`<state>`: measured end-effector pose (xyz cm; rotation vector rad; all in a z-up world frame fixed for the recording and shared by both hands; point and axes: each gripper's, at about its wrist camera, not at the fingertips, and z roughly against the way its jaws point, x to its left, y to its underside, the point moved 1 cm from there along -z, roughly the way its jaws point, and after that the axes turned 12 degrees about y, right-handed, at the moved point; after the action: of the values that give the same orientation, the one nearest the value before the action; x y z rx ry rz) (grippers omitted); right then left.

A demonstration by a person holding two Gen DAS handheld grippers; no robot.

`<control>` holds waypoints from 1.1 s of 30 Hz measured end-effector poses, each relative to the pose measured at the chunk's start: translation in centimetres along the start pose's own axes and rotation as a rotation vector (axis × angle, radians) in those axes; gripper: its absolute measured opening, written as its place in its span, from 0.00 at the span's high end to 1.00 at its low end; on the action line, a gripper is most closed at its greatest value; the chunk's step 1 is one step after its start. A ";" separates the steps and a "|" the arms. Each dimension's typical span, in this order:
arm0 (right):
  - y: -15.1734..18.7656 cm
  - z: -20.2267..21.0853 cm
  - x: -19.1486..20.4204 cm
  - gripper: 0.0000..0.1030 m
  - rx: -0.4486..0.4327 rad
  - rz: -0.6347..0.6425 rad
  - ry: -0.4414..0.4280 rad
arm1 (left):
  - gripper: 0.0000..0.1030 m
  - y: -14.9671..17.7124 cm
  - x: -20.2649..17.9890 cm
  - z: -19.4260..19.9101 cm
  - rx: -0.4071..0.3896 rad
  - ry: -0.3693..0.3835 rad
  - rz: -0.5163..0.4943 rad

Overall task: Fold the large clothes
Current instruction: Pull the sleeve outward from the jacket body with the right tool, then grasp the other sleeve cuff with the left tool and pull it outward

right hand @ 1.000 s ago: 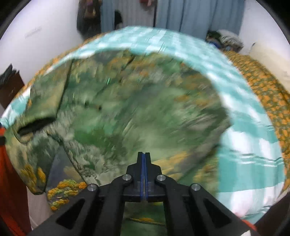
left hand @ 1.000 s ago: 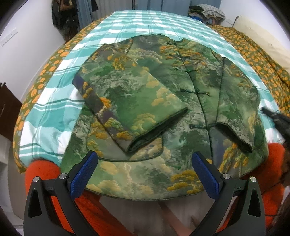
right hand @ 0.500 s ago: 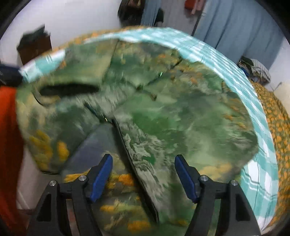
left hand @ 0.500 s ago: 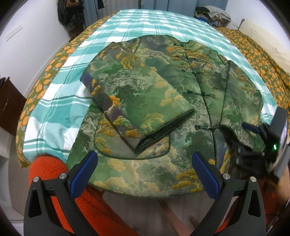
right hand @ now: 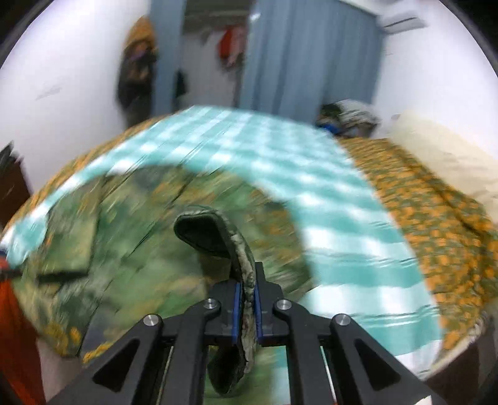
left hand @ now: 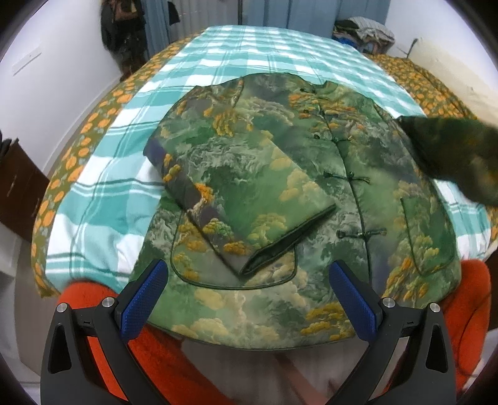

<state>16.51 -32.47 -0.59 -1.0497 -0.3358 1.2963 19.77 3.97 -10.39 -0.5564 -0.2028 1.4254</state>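
Observation:
A green patterned jacket with orange tree prints lies front up on the bed. Its left sleeve is folded across the chest. My left gripper is open and empty, hovering just before the jacket's hem. My right gripper is shut on the cuff of the right sleeve and holds it up off the bed. That lifted sleeve shows blurred at the right of the left wrist view. The jacket body is blurred below it.
The bed has a teal checked cover over an orange flowered sheet. An orange blanket hangs at the near edge. A cream pillow and a clothes pile lie at the far right. Dark furniture stands left.
My right gripper was open over the right sleeve half a second ago; it has shut on the cuff and lifted it. The left gripper has stayed open and drawn back slightly.

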 end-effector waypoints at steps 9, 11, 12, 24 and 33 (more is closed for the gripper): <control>-0.3 -5.0 -16.1 0.93 0.096 -0.180 0.287 | 0.00 -1.9 2.1 0.2 0.004 -0.082 -0.131; 1.5 -7.0 -18.7 0.93 0.155 -0.244 0.311 | 0.00 -2.6 2.0 0.2 0.003 -0.095 -0.178; 2.4 -8.1 -19.9 0.93 0.184 -0.273 0.321 | 0.00 -2.9 1.8 0.1 0.005 -0.090 -0.209; 10.5 -10.2 -23.5 0.55 0.310 -0.387 0.422 | 0.00 -2.8 -2.4 -5.2 0.158 0.015 -0.586; 7.2 -2.5 -14.5 0.46 0.102 -0.266 0.267 | 0.17 -3.7 -1.6 -12.6 0.225 0.033 -0.646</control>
<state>9.46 -47.15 -2.67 -1.0383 -0.1959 0.9142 28.50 -0.82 -19.09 -0.2869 -0.1720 0.7960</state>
